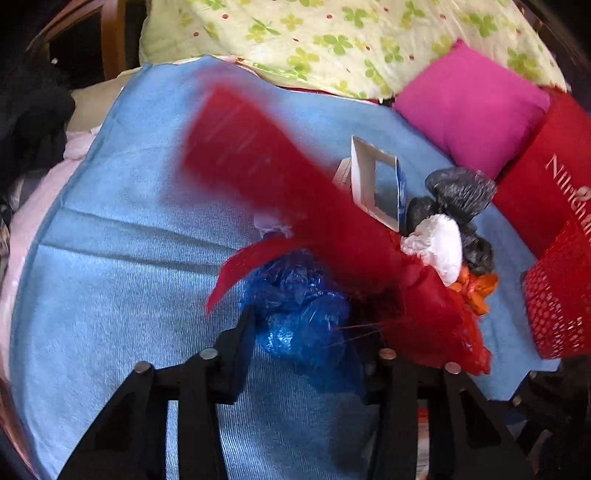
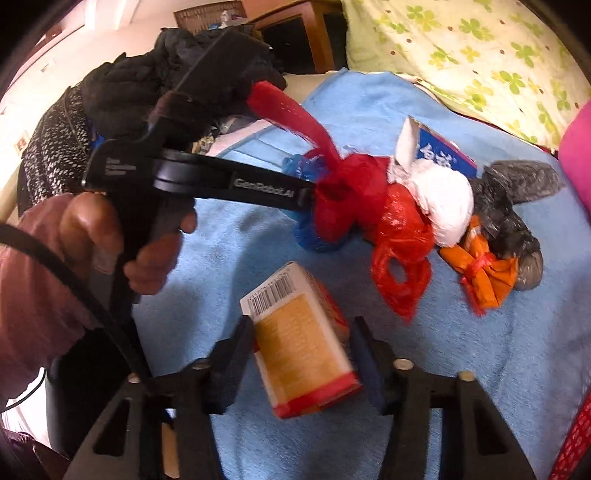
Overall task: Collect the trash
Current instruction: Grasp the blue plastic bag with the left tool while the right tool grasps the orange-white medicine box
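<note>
Trash lies on a blue blanket (image 1: 110,240). My left gripper (image 1: 314,332) is around a crumpled blue plastic bag (image 1: 299,306), with a red plastic bag (image 1: 424,306) draped over its right finger; a blurred red strip (image 1: 266,158) lifts up-left. In the right wrist view the left gripper (image 2: 314,199) looks shut on the red bag (image 2: 347,192). My right gripper (image 2: 301,343) is open around an orange and white carton (image 2: 303,343), jaws beside it without touching. A white wad (image 2: 443,203), black bag (image 2: 513,206), orange wrapper (image 2: 484,273) and blue-white box (image 2: 439,151) lie nearby.
A red mesh basket (image 1: 561,295) stands at the right edge. A pink cushion (image 1: 469,110), a red cushion (image 1: 543,177) and a clover-print quilt (image 1: 351,40) lie behind. Dark clothing (image 2: 159,85) is piled at the left, by a wooden cabinet (image 2: 295,33).
</note>
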The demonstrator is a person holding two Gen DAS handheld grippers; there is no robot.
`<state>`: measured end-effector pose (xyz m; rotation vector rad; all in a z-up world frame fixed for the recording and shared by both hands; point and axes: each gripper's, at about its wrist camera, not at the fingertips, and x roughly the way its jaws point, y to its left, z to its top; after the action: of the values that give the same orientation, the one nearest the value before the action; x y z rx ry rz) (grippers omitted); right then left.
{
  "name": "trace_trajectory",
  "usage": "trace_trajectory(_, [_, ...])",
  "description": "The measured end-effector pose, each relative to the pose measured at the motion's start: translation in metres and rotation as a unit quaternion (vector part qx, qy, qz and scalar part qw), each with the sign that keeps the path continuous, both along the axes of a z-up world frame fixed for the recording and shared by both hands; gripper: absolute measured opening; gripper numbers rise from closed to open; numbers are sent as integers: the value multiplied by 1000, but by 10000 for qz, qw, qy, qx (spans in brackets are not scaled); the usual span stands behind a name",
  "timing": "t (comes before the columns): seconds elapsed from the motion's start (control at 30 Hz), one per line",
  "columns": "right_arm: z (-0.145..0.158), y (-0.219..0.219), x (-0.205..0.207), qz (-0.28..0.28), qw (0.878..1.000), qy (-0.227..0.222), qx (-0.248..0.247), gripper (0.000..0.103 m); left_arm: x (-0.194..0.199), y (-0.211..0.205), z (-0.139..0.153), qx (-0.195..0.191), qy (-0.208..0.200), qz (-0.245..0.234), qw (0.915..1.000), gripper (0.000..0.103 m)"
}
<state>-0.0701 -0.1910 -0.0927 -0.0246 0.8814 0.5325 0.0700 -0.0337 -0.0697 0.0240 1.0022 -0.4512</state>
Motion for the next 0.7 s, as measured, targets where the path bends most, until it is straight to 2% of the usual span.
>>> trace_trajectory(0.07, [3, -2, -3, 51, 9999, -69, 68, 36, -6, 8, 2, -43, 10, 52, 10000, 41])
trace_trajectory(0.13, [6, -5, -4, 65, 9998, -49, 199, 31, -14, 14, 5, 59, -66, 79, 9999, 40])
trace_trajectory(0.3, [10, -15, -7, 20, 9994, 69, 353, 32, -39, 33, 11, 130, -100, 88, 9998, 40])
trace_trajectory(0.33, [12, -16, -7, 64, 9991, 127, 403, 39, -42, 36, 11, 146, -53, 101, 9998, 40])
trace_trajectory(0.37, [11, -15, -7, 77, 9988, 192, 434, 64, -46, 41, 11, 152, 4, 115, 9998, 40])
trace_trajectory(0.4, [11, -15, -8, 22, 9988, 190, 452, 79, -46, 44, 10, 148, 19, 111, 9998, 40])
trace_trajectory(0.43, [12, -16, -9, -51, 9987, 120, 498, 88, -51, 49, 11, 129, 28, 89, 9999, 40])
trace_trajectory(0.53, [14, -12, -8, 101, 9978, 135, 647, 88, -58, 62, 14, 149, 86, 51, 9998, 40])
trace_trajectory(0.57, [11, -11, -5, 341, 9961, 259, 769, 88, -58, 68, 14, 154, 76, 47, 9998, 40])
trace_trajectory(0.7, [-7, 6, 0, 374, 9975, 459, 389, 88, -56, 76, 10, 234, 157, -40, 9996, 43])
